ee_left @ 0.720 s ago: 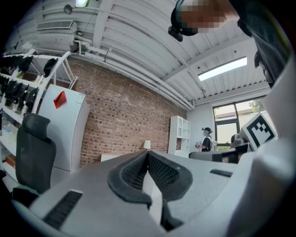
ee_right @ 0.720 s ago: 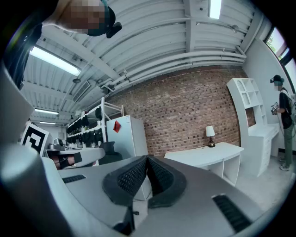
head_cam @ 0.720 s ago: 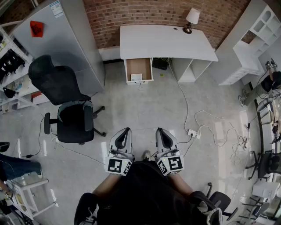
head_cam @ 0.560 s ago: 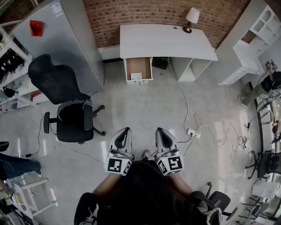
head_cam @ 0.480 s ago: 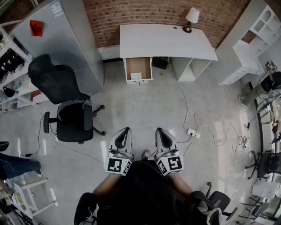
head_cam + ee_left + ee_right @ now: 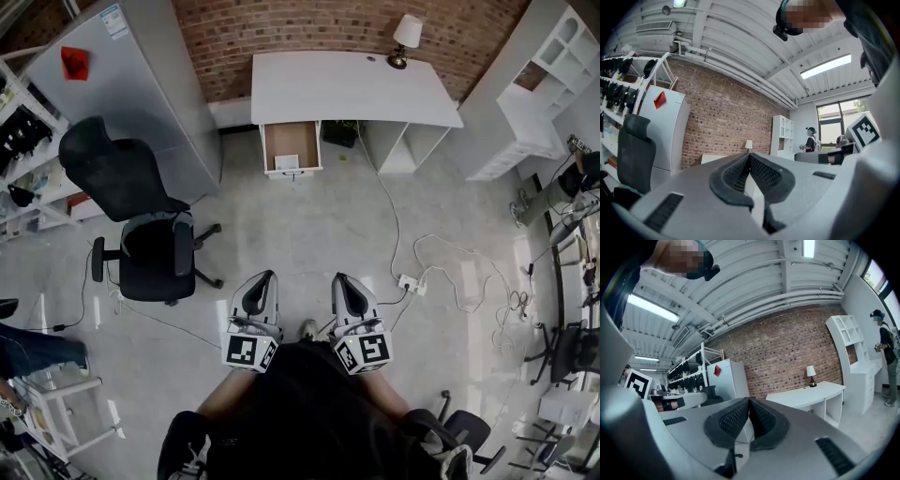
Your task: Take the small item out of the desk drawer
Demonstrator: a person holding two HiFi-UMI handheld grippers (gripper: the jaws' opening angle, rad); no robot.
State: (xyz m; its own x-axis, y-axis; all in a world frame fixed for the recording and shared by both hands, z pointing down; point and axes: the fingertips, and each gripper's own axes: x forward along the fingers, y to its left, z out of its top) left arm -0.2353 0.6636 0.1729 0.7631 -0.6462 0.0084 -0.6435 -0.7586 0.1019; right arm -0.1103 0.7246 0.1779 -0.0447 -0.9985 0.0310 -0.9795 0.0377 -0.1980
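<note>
Though far beyond left claw [image 6: 264, 276] and right claw [image 6: 339, 277], item [image 6: 288, 161] in drawer [image 6: 292, 137]

Brick wall [image 6: 309, 28] rough, matt red-brown. Desk [image 6: 356, 89] top smooth matt white; open drawer [image 6: 292, 139] lined in brown wood-look board. Floor [image 6: 309, 225] smooth grey, concrete-like, faint sheen. Office chair [image 6: 150, 253] black, matt, seat looks like cloth. Cabinet [image 6: 141, 84] smooth pale grey panels. Left gripper [image 6: 268, 277] and right gripper [image 6: 339, 279]: matt grey plastic shells, black pads [image 6: 765, 172] finely dimpled, rubbery-looking. Ceiling [image 6: 740, 37] ribbed, painted white.
</note>
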